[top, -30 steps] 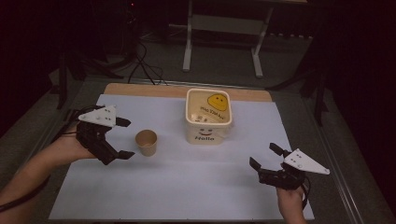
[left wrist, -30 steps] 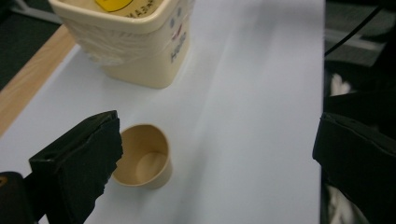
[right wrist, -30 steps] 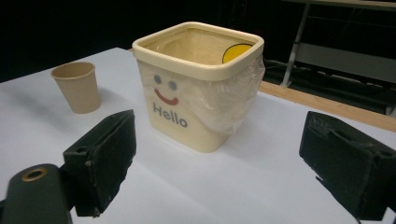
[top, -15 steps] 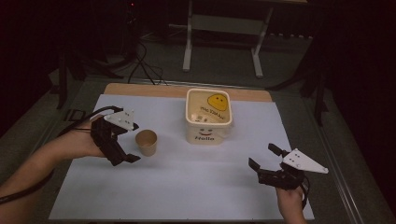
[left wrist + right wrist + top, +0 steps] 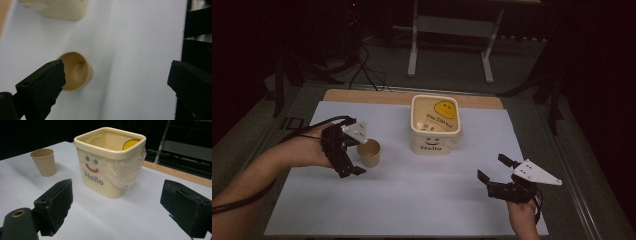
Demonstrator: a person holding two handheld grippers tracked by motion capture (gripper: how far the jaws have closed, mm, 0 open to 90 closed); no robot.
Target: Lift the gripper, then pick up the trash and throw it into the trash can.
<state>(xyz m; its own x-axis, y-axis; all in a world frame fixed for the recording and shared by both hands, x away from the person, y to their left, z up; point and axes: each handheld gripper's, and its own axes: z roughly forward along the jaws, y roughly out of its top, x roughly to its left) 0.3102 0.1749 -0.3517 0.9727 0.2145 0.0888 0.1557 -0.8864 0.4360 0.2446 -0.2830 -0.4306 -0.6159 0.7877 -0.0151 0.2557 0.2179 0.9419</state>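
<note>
Fingers of the left gripper [image 5: 353, 161], spread wide, have advanced from the left to just beside the paper cup [image 5: 369, 152], mid-bench, indicating an imminent grasp. Right gripper [image 5: 498, 173] hovers open, near right.

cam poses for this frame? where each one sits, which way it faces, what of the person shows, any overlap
High view: above the person's side, facing forward and down on the table; both forearms, left gripper, right gripper.
Left gripper view: rides the left gripper, looking down into the paper cup; own jaws wide apart.
Right gripper view: rides the right gripper, low, looking across at the Hello bin; own jaws apart.
Shared: all three show cup and bin.
</note>
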